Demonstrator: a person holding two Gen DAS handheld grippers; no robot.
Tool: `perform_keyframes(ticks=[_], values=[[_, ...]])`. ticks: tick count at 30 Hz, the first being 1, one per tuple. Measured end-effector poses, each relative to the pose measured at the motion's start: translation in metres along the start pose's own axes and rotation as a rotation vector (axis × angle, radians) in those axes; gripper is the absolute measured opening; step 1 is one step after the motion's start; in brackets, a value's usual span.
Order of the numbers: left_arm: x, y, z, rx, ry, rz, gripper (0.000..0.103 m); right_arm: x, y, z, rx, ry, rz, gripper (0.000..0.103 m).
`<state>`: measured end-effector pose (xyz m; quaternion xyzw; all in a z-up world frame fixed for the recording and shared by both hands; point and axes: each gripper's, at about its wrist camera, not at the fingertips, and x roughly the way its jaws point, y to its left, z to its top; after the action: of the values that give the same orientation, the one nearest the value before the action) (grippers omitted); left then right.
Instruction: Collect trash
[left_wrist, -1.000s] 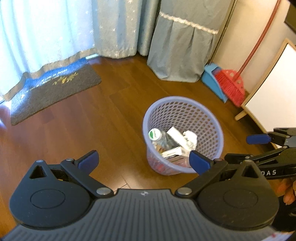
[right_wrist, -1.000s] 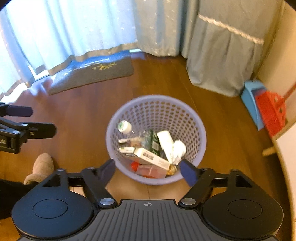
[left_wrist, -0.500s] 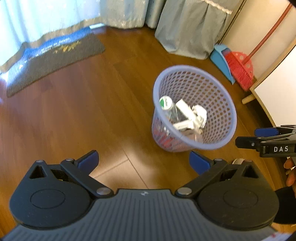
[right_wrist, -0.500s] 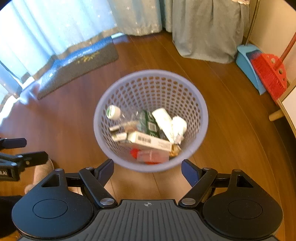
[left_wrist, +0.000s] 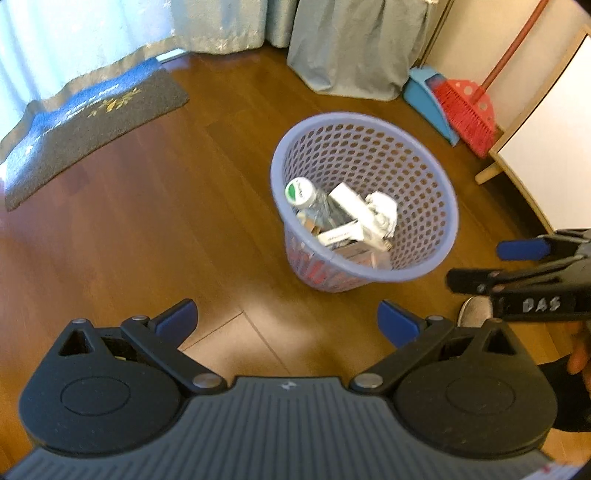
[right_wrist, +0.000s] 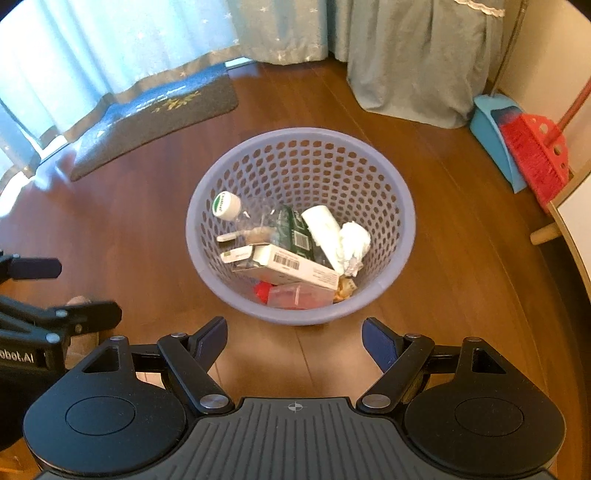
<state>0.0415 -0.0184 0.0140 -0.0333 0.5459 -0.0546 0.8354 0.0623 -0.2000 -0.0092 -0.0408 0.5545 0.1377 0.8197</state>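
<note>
1. Your right gripper (right_wrist: 294, 338) sits at the bottom centre of the right wrist view, jaws spread wide with nothing between them.
2. Your left gripper (left_wrist: 287, 321) fills the bottom of the left wrist view, jaws likewise wide apart and empty.
3. The lavender perforated wastebasket (right_wrist: 400, 206) stands on the wooden floor (right_wrist: 140, 229) in the middle of the right wrist view, just above your right fingertips.
4. Inside it you see a barcoded white carton (right_wrist: 291, 264), a clear bottle with a green-and-white cap (right_wrist: 226, 205), a crumpled tissue (right_wrist: 354, 244) and a red item, partly hidden, at the bottom.
5. A grey doormat (right_wrist: 159, 114) lies upper left, below the curtain (right_wrist: 110, 40).
6. A red broom (right_wrist: 537, 155) and blue dustpan (right_wrist: 493, 129) lean at the right edge.
</note>
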Motion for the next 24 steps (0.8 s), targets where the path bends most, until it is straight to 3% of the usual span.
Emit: perform_keyframes(ticks=[7, 24], values=[[0.005, 0.01, -0.005, -0.055, 0.015, 0.019, 0.102, 0.0, 0.0, 0.0, 0.006, 0.005, -0.001, 0.077], [0.001, 0.01, -0.006, -0.073, 0.012, 0.06, 0.102, 0.01, 0.009, -0.004, -0.013, 0.037, 0.003, 0.077]])
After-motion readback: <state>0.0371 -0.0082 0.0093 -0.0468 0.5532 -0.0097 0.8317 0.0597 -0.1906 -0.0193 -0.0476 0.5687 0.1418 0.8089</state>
